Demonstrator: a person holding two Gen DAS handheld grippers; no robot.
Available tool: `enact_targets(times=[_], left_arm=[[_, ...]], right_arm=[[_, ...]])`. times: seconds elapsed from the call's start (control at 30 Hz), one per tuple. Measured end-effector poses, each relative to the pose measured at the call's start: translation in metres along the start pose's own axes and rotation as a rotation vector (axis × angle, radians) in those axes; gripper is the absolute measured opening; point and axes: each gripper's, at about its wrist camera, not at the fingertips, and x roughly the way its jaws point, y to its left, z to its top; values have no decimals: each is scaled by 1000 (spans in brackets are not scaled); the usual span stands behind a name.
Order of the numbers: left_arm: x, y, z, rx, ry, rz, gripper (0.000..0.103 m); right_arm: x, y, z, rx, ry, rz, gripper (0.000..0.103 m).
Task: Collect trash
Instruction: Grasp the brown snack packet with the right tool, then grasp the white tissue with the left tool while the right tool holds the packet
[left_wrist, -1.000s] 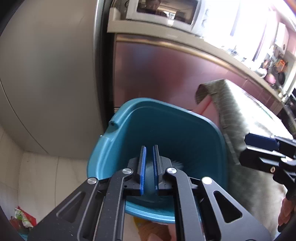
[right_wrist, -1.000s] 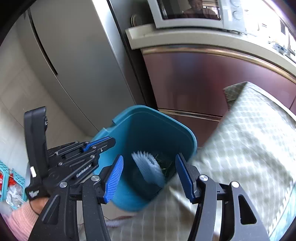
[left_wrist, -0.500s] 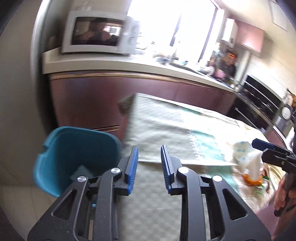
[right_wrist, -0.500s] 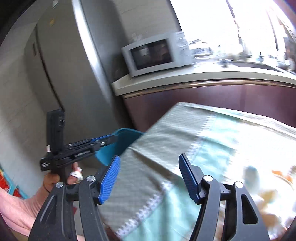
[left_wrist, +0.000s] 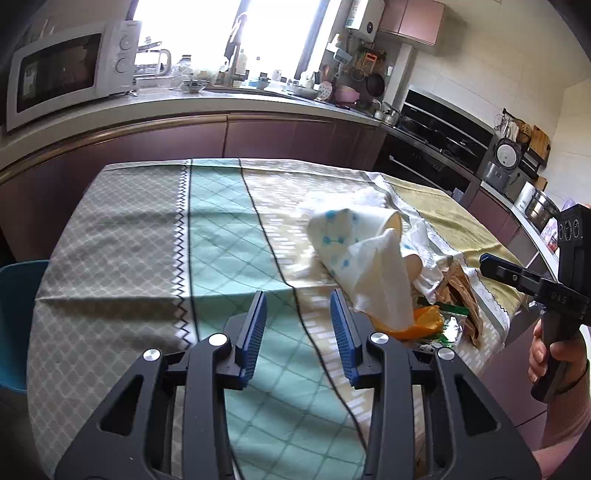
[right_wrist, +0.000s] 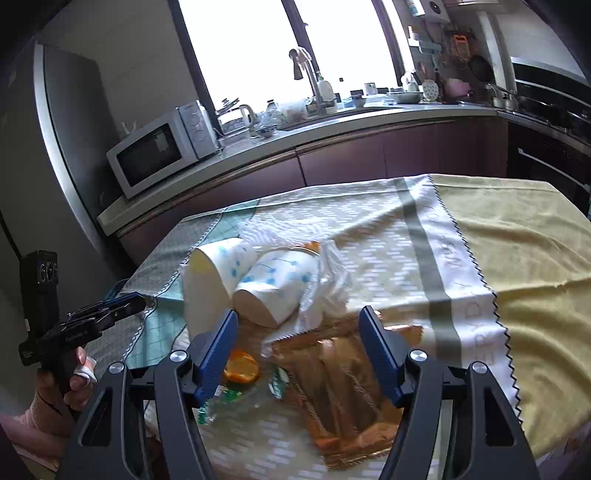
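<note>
A heap of trash lies on the cloth-covered table (left_wrist: 221, 236): paper cups with blue dots (left_wrist: 343, 236) (right_wrist: 273, 288), a white tissue (right_wrist: 325, 284), an orange peel (left_wrist: 421, 325) (right_wrist: 242, 367), a brown wrapper (right_wrist: 343, 380) (left_wrist: 461, 291) and a clear green-printed wrapper (right_wrist: 221, 398). My left gripper (left_wrist: 298, 332) hangs over bare cloth left of the heap, its jaws opening with nothing between them. Above the brown wrapper hovers my right gripper (right_wrist: 297, 347), jaws opening, pads touching nothing. The teal bin (left_wrist: 14, 317) shows at the table's left end.
A counter with a microwave (right_wrist: 162, 147), kettle and sink tap (right_wrist: 314, 81) runs behind the table. A steel fridge (right_wrist: 66, 147) stands at the left, a black oven (left_wrist: 436, 140) at the right. A person's hands hold both gripper handles.
Both grippers swung away from the teal bin to over the table and the trash heap. The left jaws went from shut to open; the right jaws widened a little.
</note>
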Motion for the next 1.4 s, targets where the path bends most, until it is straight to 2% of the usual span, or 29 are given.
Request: enact_targets(times=[0.2, 0.27, 0.47, 0.53, 0.57, 0.6, 0.63, 0.67, 0.7, 0.77, 0.87, 1.2, 1.4], left_arm=[[30, -31, -2, 43, 35, -21, 46], [37, -40, -1, 57, 40, -19, 48], [61, -47, 5, 52, 74, 29, 47], [67, -43, 6, 35, 95, 32, 41], [69, -41, 6, 28, 104, 25, 36], [70, -39, 7, 24, 111, 20, 29], [72, -39, 6, 19, 118, 14, 26], [73, -38, 5, 13, 124, 6, 17], [74, -37, 5, 9, 128, -6, 9], [72, -38, 4, 10, 120, -13, 5], [67, -38, 4, 8, 113, -34, 3], [24, -18, 2, -37, 65, -114, 2], [-6, -11, 2, -40, 32, -191, 2]], right_arm=[[9, -31, -20, 62, 44, -50, 74], [12, -34, -23, 62, 63, -31, 80], [24, -32, -33, 30, 101, 5, 80], [24, -33, -35, 22, 100, 7, 76], [23, -33, -35, 19, 102, 16, 69], [23, -34, -36, 21, 108, 27, 56], [22, -36, -36, 25, 109, 25, 52], [21, -38, -36, 28, 109, 29, 44], [19, -40, -37, 36, 107, 39, 42], [14, -43, -38, 49, 97, 49, 33], [5, -45, -37, 62, 82, 63, 29], [-23, -40, -22, 59, 0, 67, 29], [-22, -24, -14, 39, -17, 114, 29]])
